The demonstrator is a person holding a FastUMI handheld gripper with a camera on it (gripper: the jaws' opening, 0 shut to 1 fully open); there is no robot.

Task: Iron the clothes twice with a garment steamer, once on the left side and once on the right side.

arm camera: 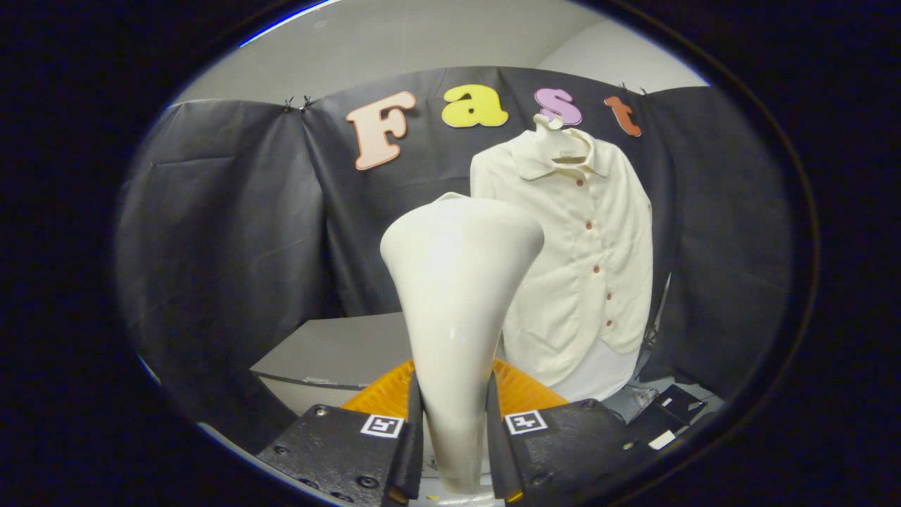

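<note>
The booth is enclosed by a black cloth wall (232,211), hung in creased panels that are pinned together by small clips (295,104) along the top edge. Above the cloth a pale grey room wall (394,42) is seen, evenly lit, with a lighter section at the right. A light grey desk (338,352) is set against the cloth, its front edge and left corner being visible. At the right of the desk, low against the cloth, some dark clutter with a white scrap (665,412) is seen, too small to be identified.
</note>
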